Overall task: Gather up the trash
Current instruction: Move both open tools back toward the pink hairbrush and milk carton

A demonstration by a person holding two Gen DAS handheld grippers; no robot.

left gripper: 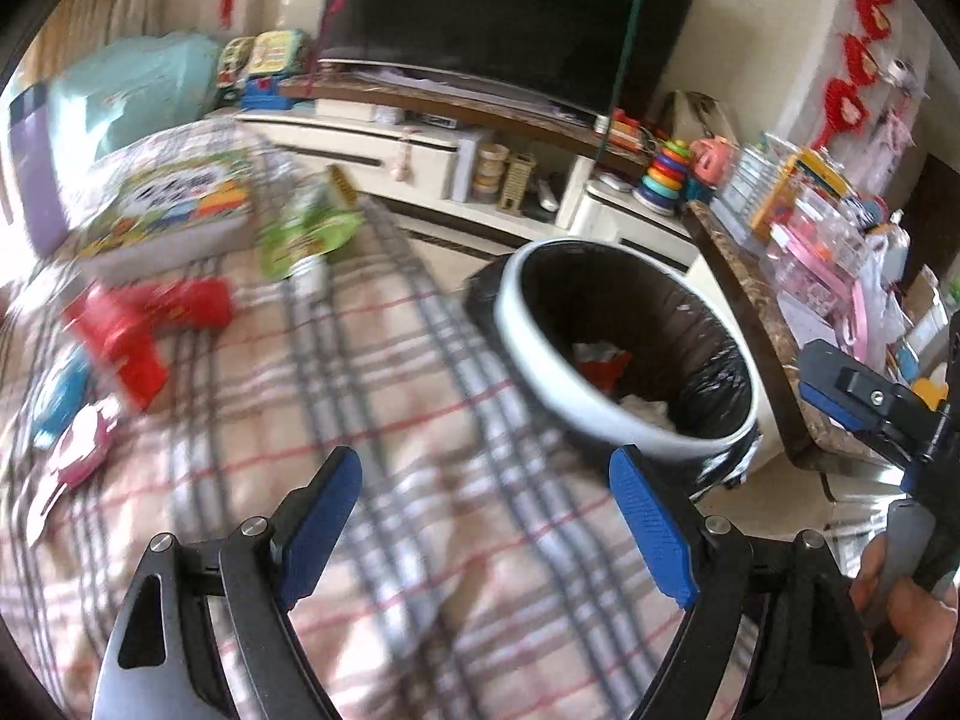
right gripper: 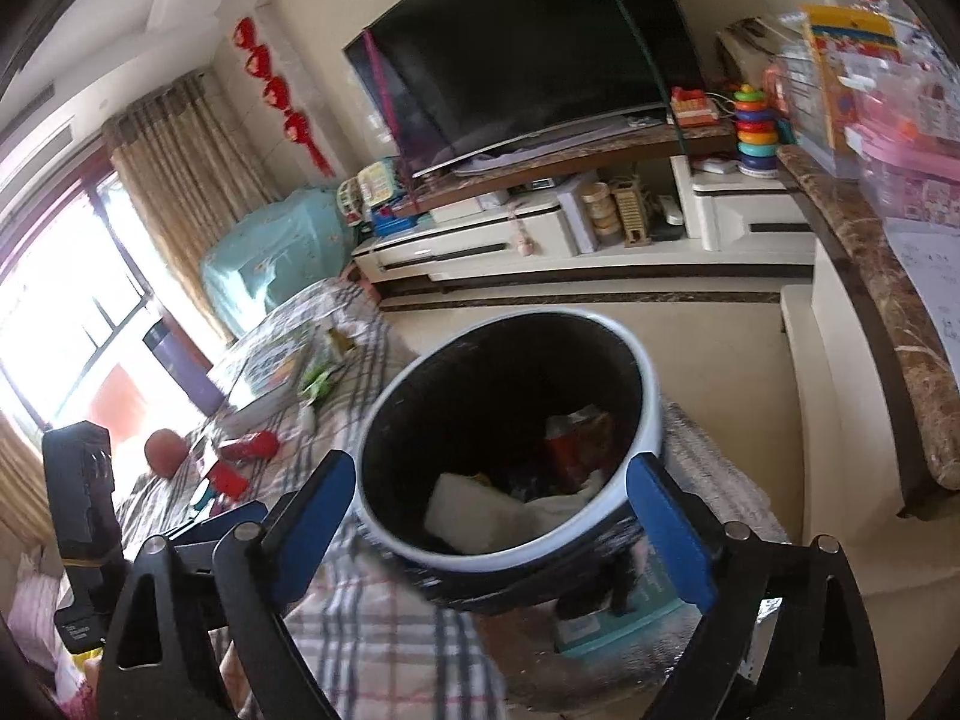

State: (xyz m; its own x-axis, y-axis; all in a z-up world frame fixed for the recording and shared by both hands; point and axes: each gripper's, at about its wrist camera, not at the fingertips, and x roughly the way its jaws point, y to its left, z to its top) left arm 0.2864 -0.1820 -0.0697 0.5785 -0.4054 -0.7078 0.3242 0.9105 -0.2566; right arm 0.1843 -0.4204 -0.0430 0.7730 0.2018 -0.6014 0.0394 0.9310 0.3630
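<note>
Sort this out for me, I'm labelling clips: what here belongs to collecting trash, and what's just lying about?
Job:
trash bin, trash already inside
red wrapper
green wrapper
left gripper and right gripper, jaws open, empty

Lying about:
picture book
TV
stacking rings

The left gripper (left gripper: pixel 486 528) hangs over the plaid cloth (left gripper: pixel 372 396) with its blue-padded fingers spread wide and nothing between them. The right gripper (right gripper: pixel 489 522) is likewise spread wide and empty, held to the right of the cloth. A bare hand (left gripper: pixel 900 624) grips its handle.
</note>
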